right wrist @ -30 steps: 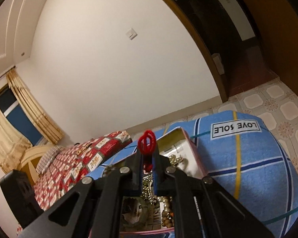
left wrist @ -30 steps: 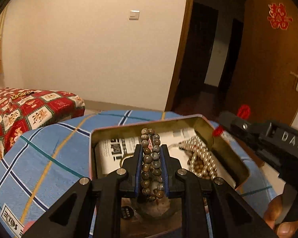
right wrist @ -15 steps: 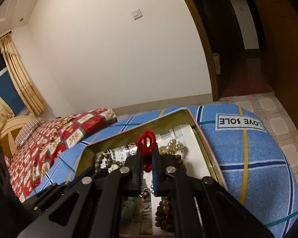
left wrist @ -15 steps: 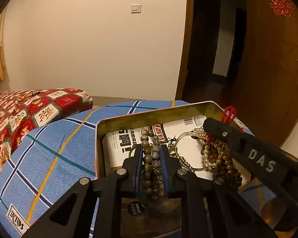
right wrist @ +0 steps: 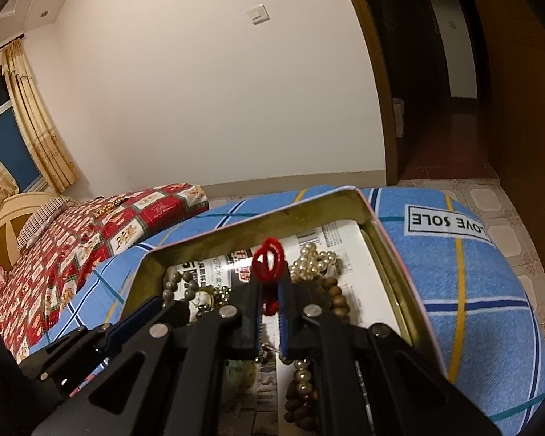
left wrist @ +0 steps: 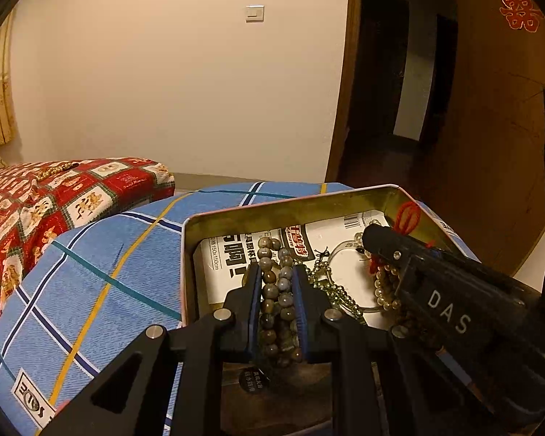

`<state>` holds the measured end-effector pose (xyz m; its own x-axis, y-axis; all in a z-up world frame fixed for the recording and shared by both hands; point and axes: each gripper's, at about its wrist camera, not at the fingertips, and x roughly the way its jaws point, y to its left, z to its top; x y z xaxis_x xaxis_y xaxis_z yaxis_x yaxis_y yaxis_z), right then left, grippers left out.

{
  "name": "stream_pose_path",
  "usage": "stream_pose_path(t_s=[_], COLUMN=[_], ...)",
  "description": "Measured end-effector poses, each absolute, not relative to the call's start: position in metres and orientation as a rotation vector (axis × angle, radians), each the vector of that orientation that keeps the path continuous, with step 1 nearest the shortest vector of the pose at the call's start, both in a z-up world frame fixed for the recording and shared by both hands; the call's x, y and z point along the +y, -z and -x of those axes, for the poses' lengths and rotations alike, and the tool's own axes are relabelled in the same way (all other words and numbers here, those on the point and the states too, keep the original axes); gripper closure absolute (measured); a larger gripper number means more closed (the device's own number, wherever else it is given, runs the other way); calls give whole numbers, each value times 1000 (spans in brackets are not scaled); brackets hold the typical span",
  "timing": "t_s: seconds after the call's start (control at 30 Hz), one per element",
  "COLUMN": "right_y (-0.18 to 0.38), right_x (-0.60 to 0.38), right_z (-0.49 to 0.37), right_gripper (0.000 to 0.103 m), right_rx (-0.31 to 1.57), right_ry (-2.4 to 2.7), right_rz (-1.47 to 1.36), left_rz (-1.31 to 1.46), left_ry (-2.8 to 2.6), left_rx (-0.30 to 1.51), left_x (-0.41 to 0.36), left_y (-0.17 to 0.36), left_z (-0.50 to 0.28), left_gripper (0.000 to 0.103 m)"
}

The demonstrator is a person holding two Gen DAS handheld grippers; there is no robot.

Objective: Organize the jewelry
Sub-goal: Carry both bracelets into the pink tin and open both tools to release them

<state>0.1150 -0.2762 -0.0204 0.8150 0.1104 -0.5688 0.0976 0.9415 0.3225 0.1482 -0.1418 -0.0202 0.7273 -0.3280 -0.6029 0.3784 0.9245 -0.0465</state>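
While clamped — both fingers (left wrist: 254,301) tin-ward (left wrist: 272,214)

The right gripper (right wrist: 269,303) pinches a red cord loop (right wrist: 269,259) above the open tin box (right wrist: 388,239), where bead bracelets (right wrist: 314,263) lie on printed paper (right wrist: 348,250).

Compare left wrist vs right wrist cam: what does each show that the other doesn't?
Left wrist only: the left gripper shut on a grey-brown bead bracelet, the red paper cutout on the wooden door, and the right gripper's black body marked DAS.

Right wrist only: the curtains and window, the headboard, and the LOVE SOLE label on the blue cloth.

Both: the open tin of jewelry, the red cord in the right gripper, the red quilt, the wall switch.
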Motion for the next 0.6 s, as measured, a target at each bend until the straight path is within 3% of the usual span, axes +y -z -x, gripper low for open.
stream_pose_path(t_s=[0.3, 0.5, 0.53, 0.6], right_y=[22, 15, 14, 10], right_x=[-277, -281, -283, -286], right_z=[-115, -109, -108, -103], right_gripper=[92, 82, 75, 61], right_rx=[630, 580, 570, 536], right_ry=[-15, -25, -23, -5], right_rz=[-357, -405, -412, -426], left_rz=[-111, -150, -153, -158], left_ry=[351, 329, 334, 332], left_rx=[632, 617, 616, 608], left_x=[-143, -147, -147, -148], left_y=[19, 18, 19, 18], left_z=[-145, -143, -143, -141], left_gripper=[86, 84, 80, 46])
